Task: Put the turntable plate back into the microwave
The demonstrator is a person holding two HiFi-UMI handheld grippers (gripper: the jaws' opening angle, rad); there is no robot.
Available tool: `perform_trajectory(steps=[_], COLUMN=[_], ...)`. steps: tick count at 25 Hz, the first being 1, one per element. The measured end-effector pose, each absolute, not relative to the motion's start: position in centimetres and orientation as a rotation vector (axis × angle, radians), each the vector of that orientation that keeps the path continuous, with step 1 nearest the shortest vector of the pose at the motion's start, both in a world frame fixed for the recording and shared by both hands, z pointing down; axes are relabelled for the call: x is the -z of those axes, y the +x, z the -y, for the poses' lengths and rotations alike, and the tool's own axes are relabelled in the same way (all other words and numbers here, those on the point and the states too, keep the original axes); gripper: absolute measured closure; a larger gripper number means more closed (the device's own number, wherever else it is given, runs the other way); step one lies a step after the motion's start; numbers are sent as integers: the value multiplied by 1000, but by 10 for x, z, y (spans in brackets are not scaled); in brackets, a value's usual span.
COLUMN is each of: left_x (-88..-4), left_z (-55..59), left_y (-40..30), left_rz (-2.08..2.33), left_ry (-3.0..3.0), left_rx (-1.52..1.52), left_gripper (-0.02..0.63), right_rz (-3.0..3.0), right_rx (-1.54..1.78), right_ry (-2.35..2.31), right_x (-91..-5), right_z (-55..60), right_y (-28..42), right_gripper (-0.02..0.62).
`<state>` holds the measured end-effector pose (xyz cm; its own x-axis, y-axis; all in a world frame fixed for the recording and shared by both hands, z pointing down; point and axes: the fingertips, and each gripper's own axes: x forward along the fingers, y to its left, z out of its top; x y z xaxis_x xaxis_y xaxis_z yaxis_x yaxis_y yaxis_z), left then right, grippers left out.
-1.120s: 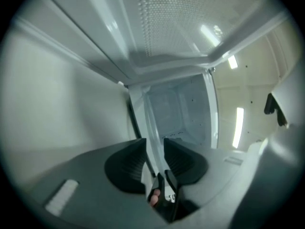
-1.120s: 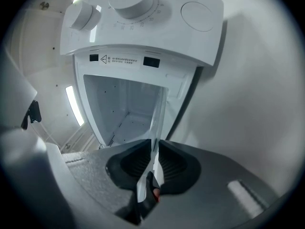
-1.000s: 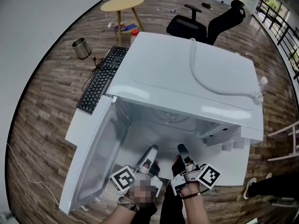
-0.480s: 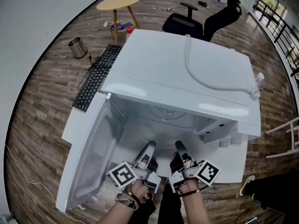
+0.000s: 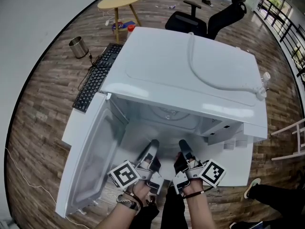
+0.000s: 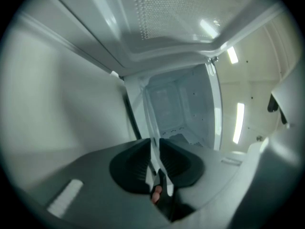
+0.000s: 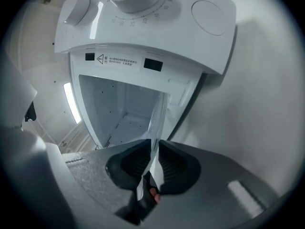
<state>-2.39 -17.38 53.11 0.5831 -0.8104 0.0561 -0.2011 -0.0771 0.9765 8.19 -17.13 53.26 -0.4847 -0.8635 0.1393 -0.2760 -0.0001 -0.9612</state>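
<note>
The white microwave [image 5: 190, 75] stands with its door [image 5: 93, 161] swung open to the left. Both grippers sit side by side at its mouth, pointing into the empty cavity [image 7: 124, 109]. The clear glass turntable plate [image 6: 148, 123] shows edge-on as a thin pane running out from the jaws toward the cavity. My left gripper [image 5: 153, 146] [image 6: 155, 144] has it between its pads, and its jaws are closing on the rim. My right gripper [image 5: 182, 146] [image 7: 155, 144] is shut on the plate [image 7: 159, 116] too. In the head view the glass is too clear to make out.
The control panel with its dials [image 7: 143, 13] is right of the cavity. A white hose [image 5: 209, 78] lies on the microwave's top. A keyboard [image 5: 93, 82] rests on the white table [image 5: 76, 128] at the left. A metal bin [image 5: 77, 46], round wooden table [image 5: 119, 1] and office chair [image 5: 200, 20] stand beyond.
Both grippers have stayed at the microwave's mouth, barely moving. Only the head view has shifted slightly.
</note>
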Motion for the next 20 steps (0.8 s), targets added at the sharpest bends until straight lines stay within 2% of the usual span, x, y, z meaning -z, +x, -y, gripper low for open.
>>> perform_trajectory(steps=[20], left_x=[-525], left_z=[206], left_y=[-21], left_rz=[904], left_ry=[1649], left_rx=[563], left_gripper=[529], right_rz=[-1799], right_rx=[1496], right_ry=[-1214], right_x=[-521], right_z=[203], right_y=[87], right_gripper=[538])
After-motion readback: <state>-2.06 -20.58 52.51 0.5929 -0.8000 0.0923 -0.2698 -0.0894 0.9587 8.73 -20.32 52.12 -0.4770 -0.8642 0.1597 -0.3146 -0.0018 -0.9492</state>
